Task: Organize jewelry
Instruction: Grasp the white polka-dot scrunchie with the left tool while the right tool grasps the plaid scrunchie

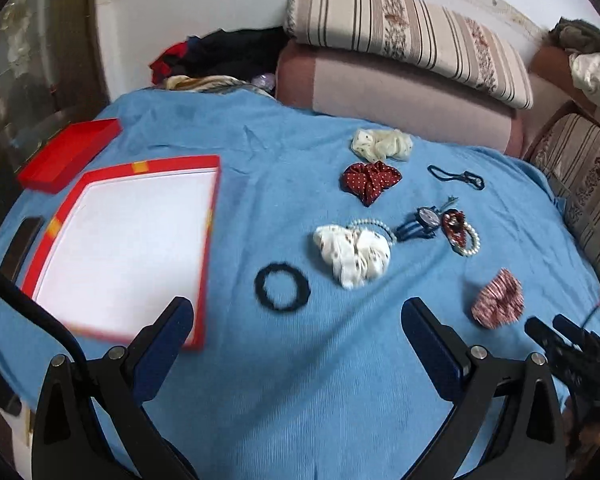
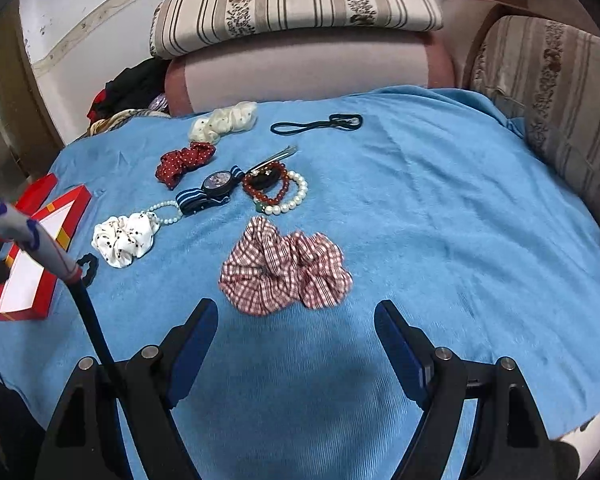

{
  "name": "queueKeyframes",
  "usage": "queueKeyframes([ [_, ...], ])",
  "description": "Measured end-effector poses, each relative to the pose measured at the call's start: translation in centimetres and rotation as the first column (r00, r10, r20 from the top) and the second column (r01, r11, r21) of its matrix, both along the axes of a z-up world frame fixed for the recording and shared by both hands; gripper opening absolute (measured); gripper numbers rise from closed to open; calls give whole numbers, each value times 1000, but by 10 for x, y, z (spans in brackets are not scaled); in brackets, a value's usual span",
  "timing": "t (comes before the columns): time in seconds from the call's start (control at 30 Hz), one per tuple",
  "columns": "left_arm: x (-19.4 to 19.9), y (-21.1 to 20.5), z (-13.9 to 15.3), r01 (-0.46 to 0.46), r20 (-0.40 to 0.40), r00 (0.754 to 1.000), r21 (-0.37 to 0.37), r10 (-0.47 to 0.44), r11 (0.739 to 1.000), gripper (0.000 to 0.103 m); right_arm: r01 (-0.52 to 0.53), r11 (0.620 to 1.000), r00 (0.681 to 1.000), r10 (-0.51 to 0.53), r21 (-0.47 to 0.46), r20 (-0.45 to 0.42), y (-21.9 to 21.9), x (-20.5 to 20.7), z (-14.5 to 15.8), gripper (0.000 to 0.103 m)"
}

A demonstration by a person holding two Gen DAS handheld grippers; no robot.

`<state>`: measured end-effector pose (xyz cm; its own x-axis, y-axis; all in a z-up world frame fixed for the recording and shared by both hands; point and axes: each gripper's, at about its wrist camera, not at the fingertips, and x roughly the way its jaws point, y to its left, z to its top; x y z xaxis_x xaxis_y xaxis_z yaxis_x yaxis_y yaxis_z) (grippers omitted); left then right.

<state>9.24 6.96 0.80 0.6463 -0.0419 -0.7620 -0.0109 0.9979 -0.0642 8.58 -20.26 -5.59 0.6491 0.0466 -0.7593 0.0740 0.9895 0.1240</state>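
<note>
An open red box (image 1: 132,248) with a white lining lies at the left on the blue cloth, its red lid (image 1: 70,154) behind it. Scattered on the cloth are a black hair tie (image 1: 282,287), a white printed scrunchie (image 1: 354,256), a red dotted scrunchie (image 1: 370,182), a cream scrunchie (image 1: 382,144), a watch (image 2: 220,182), red and pearl bead bracelets (image 2: 278,192) and a checked scrunchie (image 2: 286,266). My left gripper (image 1: 298,312) is open just short of the black hair tie. My right gripper (image 2: 296,314) is open just short of the checked scrunchie.
A thin dark hair band (image 2: 318,124) lies at the far edge of the cloth. Striped cushions (image 2: 296,4) and a pink bolster (image 2: 300,72) line the back, with dark clothes (image 1: 228,54) piled at the back left. A dark flat object (image 1: 22,246) lies left of the box.
</note>
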Motion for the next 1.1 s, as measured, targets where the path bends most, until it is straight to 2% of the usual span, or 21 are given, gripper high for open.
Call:
queueKeyframes([
  [0.13,42,-9,-13,40,-36,999,5,-40,999,103,-23,999,1000,22,45,12,0,12,3,85],
  [0.27,76,-18,-35,73,-93,993,-21,-75,997,103,-45,999,999,45,26,20,6,27,5,85],
  [0.37,98,-22,-53,79,-143,986,-42,-85,996,103,-42,999,999,42,28,-4,5,37,-6,85],
  [0.5,115,-33,-68,126,-165,977,-55,-134,990,101,-49,999,997,50,17,-63,6,47,-26,82],
  [0.53,118,-36,-70,135,-171,975,-57,-143,989,97,-53,998,996,54,18,-77,6,48,-30,76],
  [0.57,120,-38,-74,147,-186,970,-63,-156,987,84,-53,998,995,54,16,-90,6,50,-34,70],
  [0.6,122,-41,-78,161,-210,963,-68,-172,985,61,-49,999,994,50,11,-101,6,52,-38,66],
  [0.63,127,-44,-84,173,-240,953,-70,-185,983,46,-49,999,993,49,8,-108,6,53,-40,56],
  [0.67,128,-46,-87,176,-261,947,-71,-188,982,19,-53,999,991,53,4,-122,6,55,-42,41],
  [0.7,129,-46,-91,172,-280,942,-78,-187,982,11,-57,998,990,57,4,-128,6,56,-44,25],
  [0.73,127,-44,-90,167,-274,944,-93,-186,982,11,-58,998,990,58,2,-130,5,56,-43,18],
  [0.83,115,-36,-72,161,-227,956,-117,-184,980,10,-55,998,992,56,11,-111,3,53,-35,8],
  [0.93,100,-24,-44,162,-166,969,-132,-183,978,10,-77,997,994,77,6,-72,9,46,-19,3],
  [1.1,73,16,0,138,-80,986,-132,-150,982,10,-150,989,989,150,-10,-8,37,39,10,2],
])
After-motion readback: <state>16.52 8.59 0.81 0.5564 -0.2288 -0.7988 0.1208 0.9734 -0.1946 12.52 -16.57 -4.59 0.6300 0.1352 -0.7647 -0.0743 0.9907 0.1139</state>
